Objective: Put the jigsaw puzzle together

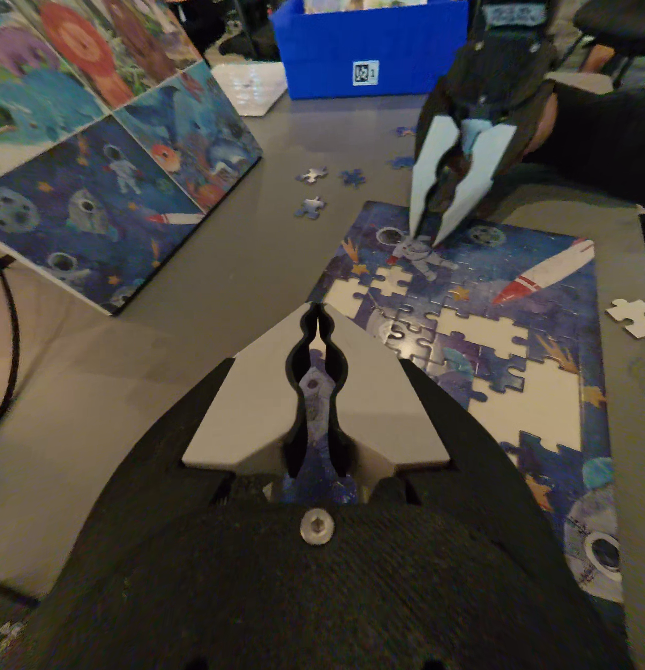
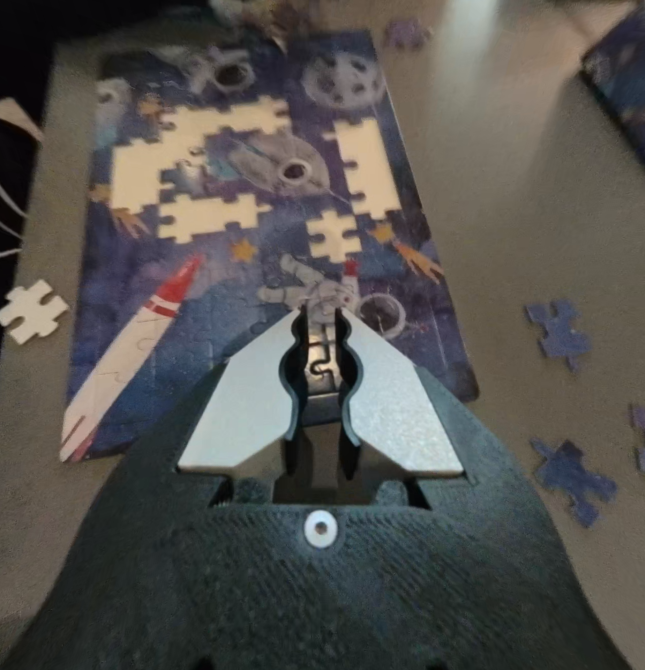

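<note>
Puzzle (image 1: 495,326) glossy cardboard — table (image 1: 241,272) matt grey — fingers (image 1: 259,398) smooth plastic.

blue space-patterned puzzle (image 1: 553,290), blue bin (image 1: 371,50)

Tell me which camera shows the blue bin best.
The left wrist view: the blue bin stands sharp at the far end of the table, its front wall in view, its top cropped. The right wrist view does not show it.
</note>
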The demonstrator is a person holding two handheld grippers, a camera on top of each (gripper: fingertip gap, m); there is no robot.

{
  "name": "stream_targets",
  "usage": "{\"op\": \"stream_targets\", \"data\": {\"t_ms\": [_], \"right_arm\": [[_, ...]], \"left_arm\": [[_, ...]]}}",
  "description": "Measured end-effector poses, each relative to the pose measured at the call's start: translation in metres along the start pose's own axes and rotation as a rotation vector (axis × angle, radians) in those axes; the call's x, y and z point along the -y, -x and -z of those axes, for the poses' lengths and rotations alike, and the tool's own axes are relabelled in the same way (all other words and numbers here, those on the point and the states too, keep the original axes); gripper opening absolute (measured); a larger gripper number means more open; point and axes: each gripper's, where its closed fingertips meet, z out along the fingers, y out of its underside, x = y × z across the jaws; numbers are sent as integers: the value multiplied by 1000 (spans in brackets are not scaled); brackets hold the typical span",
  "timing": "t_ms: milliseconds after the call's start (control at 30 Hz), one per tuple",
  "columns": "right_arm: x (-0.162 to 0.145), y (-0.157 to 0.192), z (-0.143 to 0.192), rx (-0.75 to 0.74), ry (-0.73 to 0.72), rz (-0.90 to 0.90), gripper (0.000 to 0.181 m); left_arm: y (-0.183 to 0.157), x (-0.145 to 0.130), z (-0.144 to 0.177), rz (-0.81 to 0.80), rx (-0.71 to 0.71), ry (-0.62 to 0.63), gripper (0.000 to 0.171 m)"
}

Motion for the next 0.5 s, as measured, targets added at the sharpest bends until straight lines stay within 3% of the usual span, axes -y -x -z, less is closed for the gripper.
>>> {"op": "stream_targets", "data": {"t_ms": [167, 233, 333, 500], "right_arm": [[27, -2, 18, -50, -138, 26, 22], [23, -4, 17, -64, -119, 43, 19], [-1, -5, 1, -56, 22, 34, 19], [18, -1, 7, -27, -109, 27, 13]], "left_arm": [[7, -9, -1, 35, 28, 36, 0], [6, -10, -3, 29, 26, 44, 0], [8, -15, -5, 24, 39, 78, 0], [18, -20, -3, 17, 103, 104, 0]]}}
